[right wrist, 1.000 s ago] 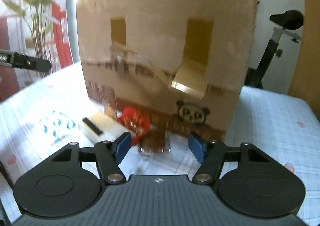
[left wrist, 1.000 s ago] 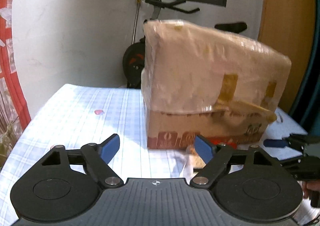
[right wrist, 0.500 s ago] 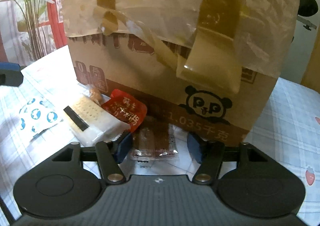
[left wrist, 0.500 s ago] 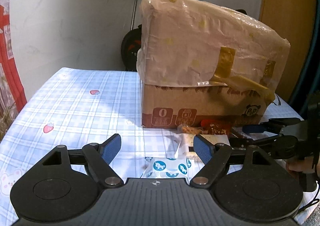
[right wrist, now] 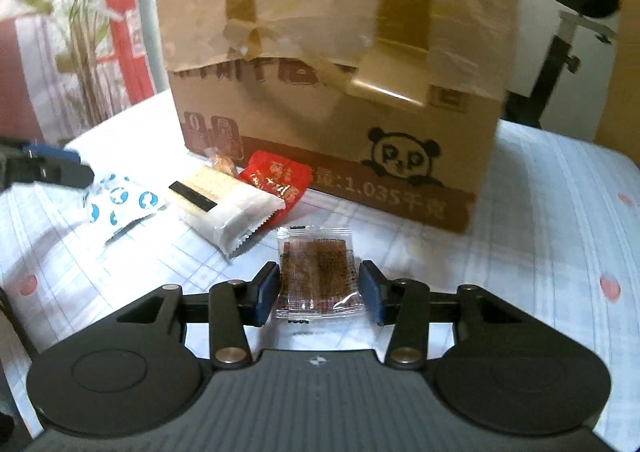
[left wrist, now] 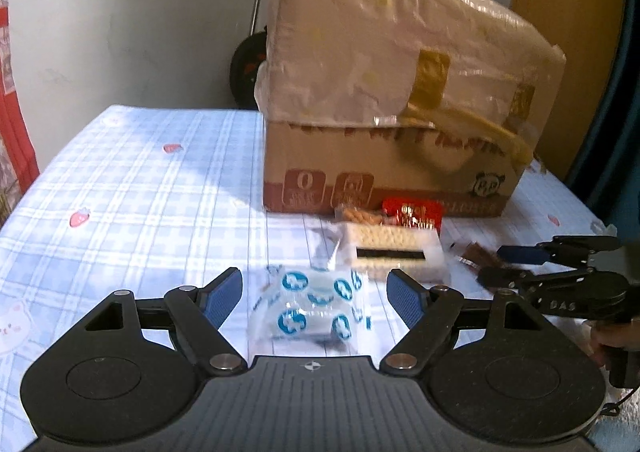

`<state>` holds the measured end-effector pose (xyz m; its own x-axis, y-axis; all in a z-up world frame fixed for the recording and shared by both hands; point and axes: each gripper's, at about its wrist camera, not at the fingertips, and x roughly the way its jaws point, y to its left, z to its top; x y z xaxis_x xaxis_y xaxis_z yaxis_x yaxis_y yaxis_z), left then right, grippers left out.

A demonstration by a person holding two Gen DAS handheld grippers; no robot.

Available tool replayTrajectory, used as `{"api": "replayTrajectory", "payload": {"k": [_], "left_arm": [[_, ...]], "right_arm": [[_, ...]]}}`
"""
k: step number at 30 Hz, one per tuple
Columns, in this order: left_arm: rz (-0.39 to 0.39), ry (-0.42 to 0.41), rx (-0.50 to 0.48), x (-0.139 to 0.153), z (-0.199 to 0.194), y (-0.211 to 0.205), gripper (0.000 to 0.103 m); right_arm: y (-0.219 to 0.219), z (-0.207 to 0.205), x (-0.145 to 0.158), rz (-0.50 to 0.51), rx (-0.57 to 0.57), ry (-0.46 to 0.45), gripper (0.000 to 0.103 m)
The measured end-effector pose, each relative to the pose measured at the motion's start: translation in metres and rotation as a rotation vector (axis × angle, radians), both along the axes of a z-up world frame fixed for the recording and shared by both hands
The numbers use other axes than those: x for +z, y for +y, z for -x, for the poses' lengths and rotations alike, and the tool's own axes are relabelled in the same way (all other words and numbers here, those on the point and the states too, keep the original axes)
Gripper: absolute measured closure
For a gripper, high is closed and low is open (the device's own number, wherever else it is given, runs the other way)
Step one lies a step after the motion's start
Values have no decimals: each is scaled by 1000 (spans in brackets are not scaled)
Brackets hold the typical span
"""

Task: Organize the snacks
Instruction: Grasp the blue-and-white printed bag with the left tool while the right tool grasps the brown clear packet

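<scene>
So both grippers are lining up a pickup at the same time. The right gripper [right wrist: 319,294] has its fingers straddling the clear packet with the brown snack [right wrist: 318,272], which lies flat on the checked table [right wrist: 540,220] just in front of the taped cardboard box [right wrist: 332,92]. Its fingers have just been closing in, with the packet between them, but there's a sliver of gap on each side as far as I can see, so not a pinch yet.

The left gripper [left wrist: 316,294] has its fingers spread wide around the white packet with blue circles [left wrist: 316,304], not touching it. Just behind that sit the long white cracker pack [left wrist: 394,248], a red sachet [left wrist: 412,212] and a small brownish snack [left wrist: 356,215] up against the box.

My read: this is the grab step, nothing lifted so far. Next move calls for squeezing gently, since both wrappers look thin and crinkly and could slide or buckle out sideways.
</scene>
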<state>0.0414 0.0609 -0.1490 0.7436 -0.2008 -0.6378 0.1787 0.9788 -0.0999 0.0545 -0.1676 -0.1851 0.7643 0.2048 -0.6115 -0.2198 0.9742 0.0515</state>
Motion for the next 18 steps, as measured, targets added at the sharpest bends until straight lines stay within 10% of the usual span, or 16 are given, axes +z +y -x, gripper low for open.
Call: {"api": "replayTrajectory", "payload": {"k": [7,18], "left_arm": [[120,55,88,0,8,9,22],[-6,87,83,-18,-23,-3,21]], "right_arm": [[10,1,-2,59,-2,-28,56],[8,1,-3,43,1,-26,56]]}}
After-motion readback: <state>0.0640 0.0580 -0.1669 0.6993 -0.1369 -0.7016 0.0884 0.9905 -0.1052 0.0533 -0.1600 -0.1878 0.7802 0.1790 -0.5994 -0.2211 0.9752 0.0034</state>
